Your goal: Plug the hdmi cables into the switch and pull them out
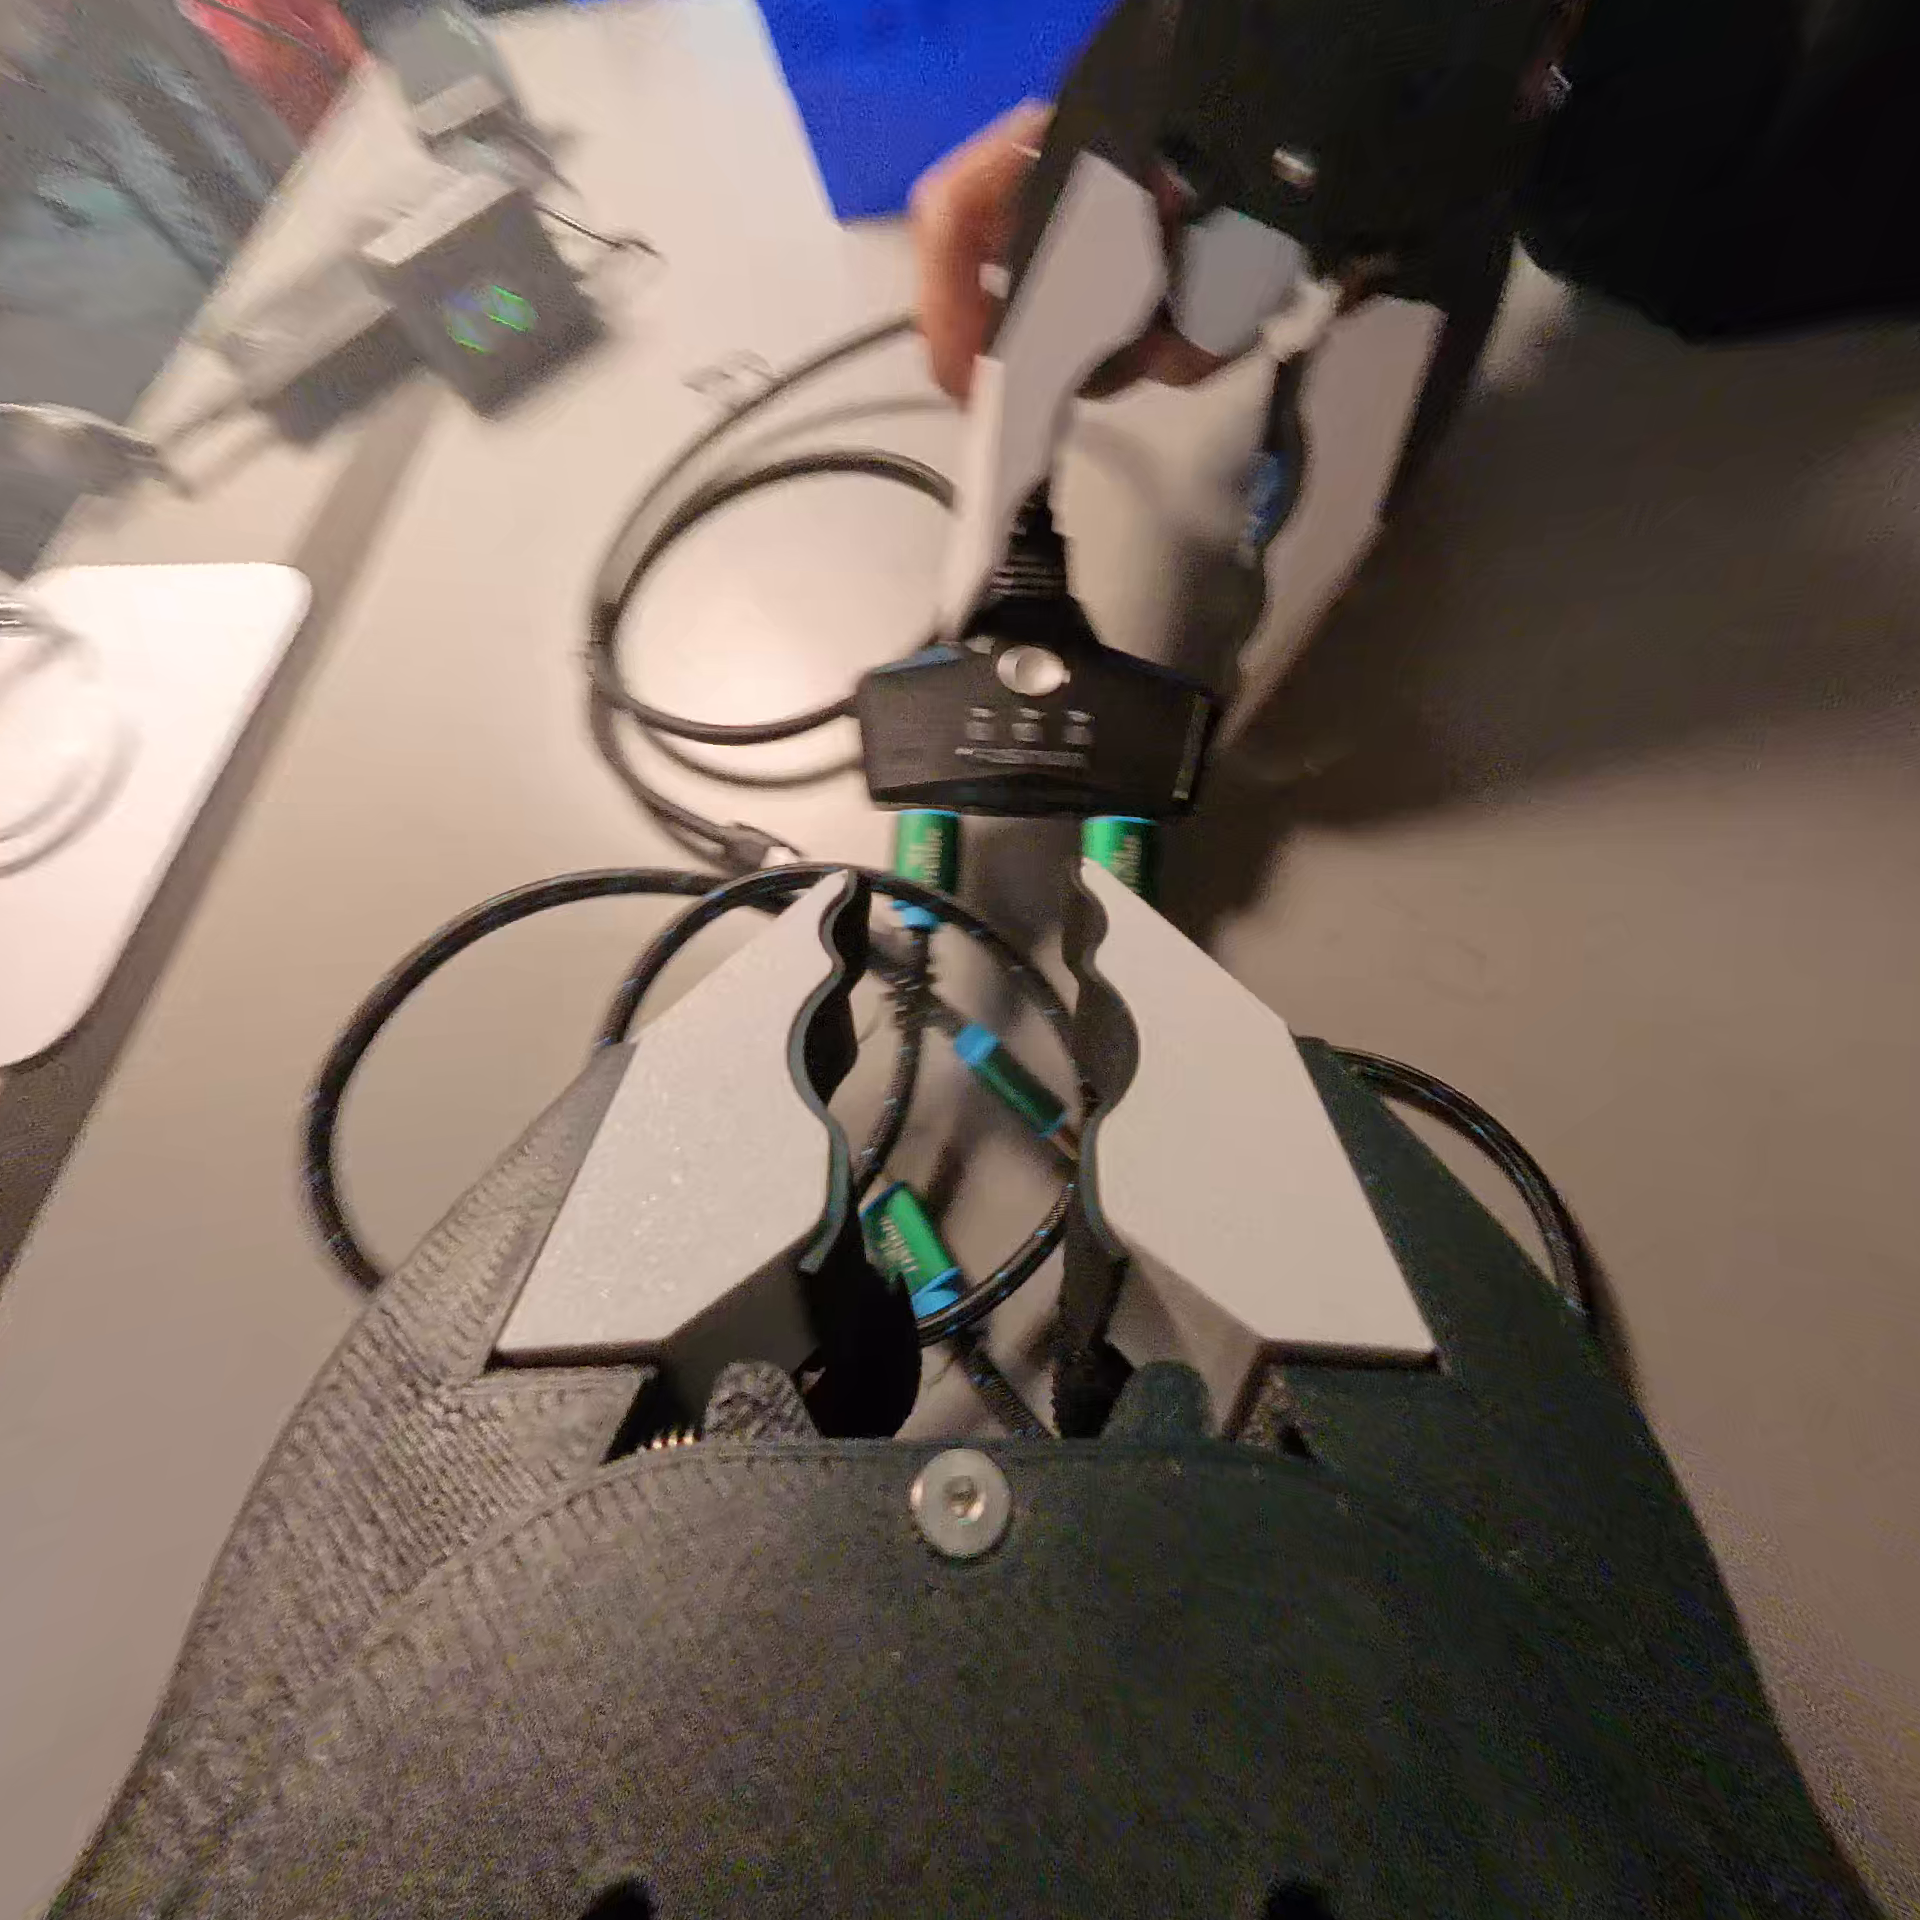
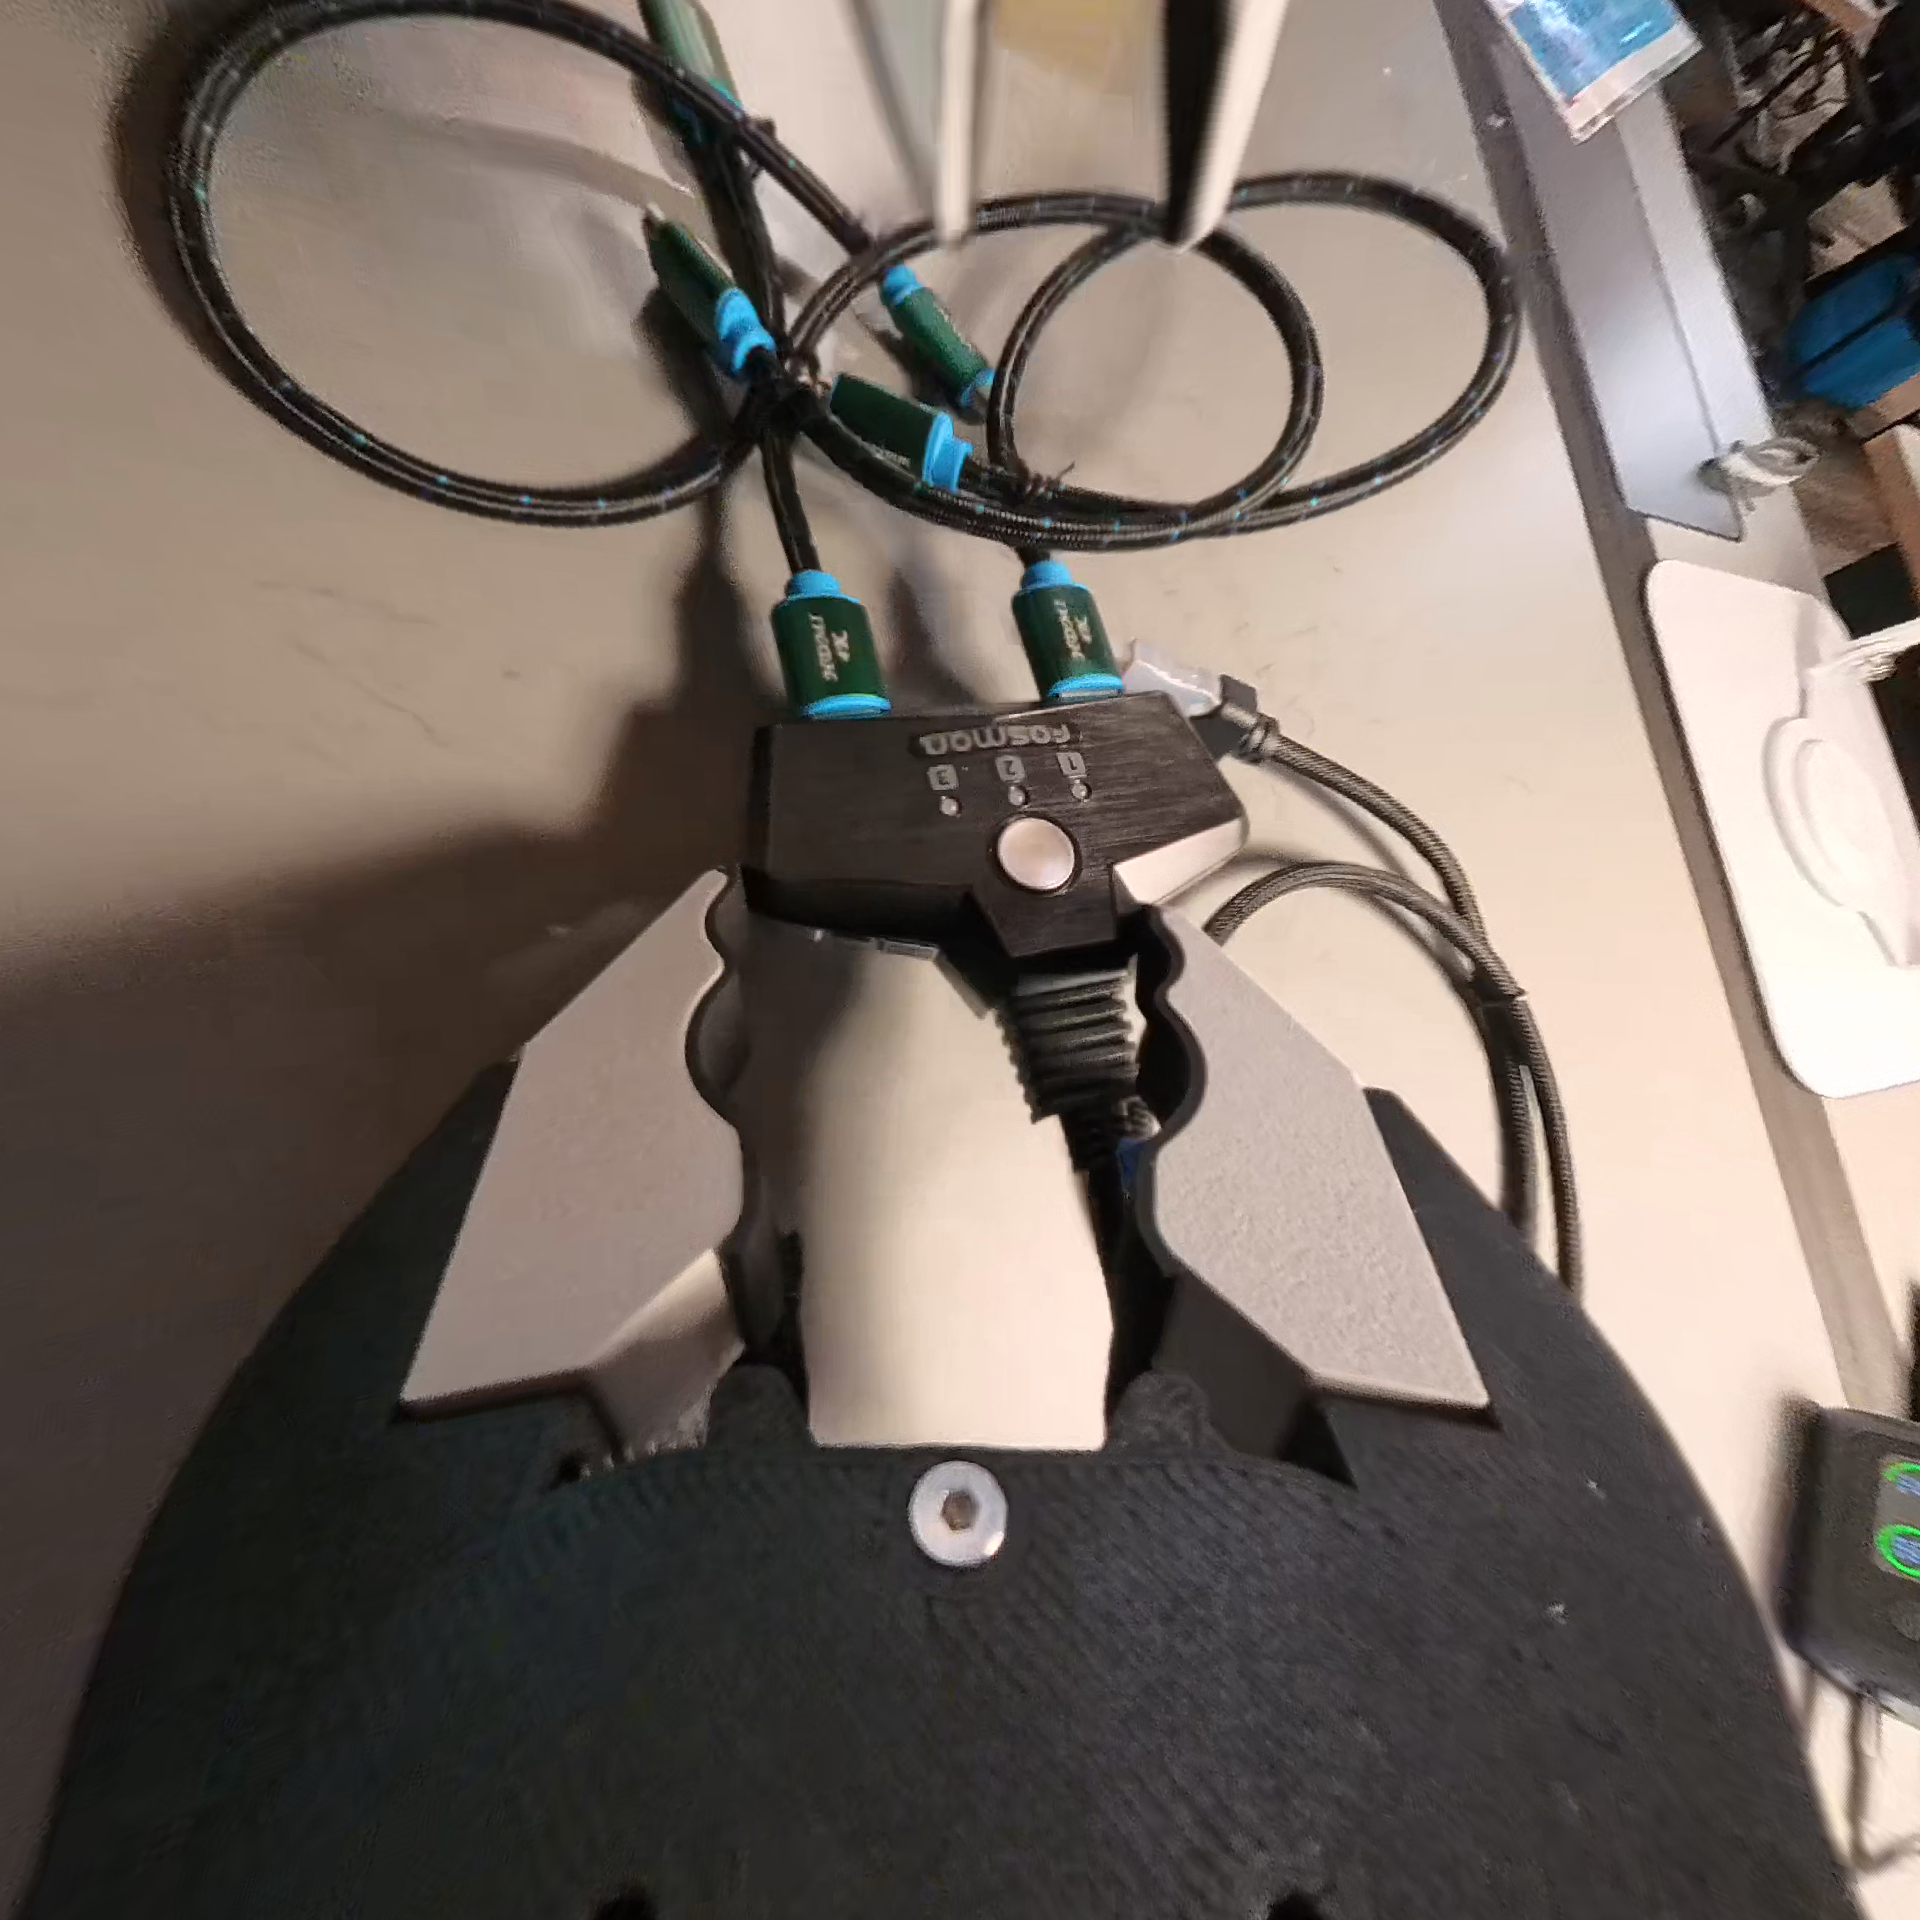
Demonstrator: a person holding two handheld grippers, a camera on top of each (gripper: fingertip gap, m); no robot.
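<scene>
The black HDMI switch [image 2: 987,800] lies on the grey table, also in the left wrist view [image 1: 1034,727]. Two green plugs with blue collars [image 2: 826,655] [image 2: 1070,655] sit in its far ports and show in the left wrist view [image 1: 925,847] [image 1: 1120,847]. My right gripper [image 2: 940,909] has its fingertips pressed against both sides of the switch's rear, by the ribbed cable sleeve [image 2: 1070,1039]. My left gripper [image 1: 968,881] is open and empty, just short of the two plugs. Loose green plugs [image 2: 899,426] [image 2: 930,332] lie among braided cable loops [image 2: 416,468].
A white pad [image 2: 1818,831] [image 1: 125,769] and a black device with green lights [image 2: 1860,1538] [image 1: 488,312] lie near the table's edge. The switch's black cable [image 1: 675,623] loops over the table. A person's hand [image 1: 956,260] holds the right gripper. Across from one pair of fingers to the other is roughly 10 cm.
</scene>
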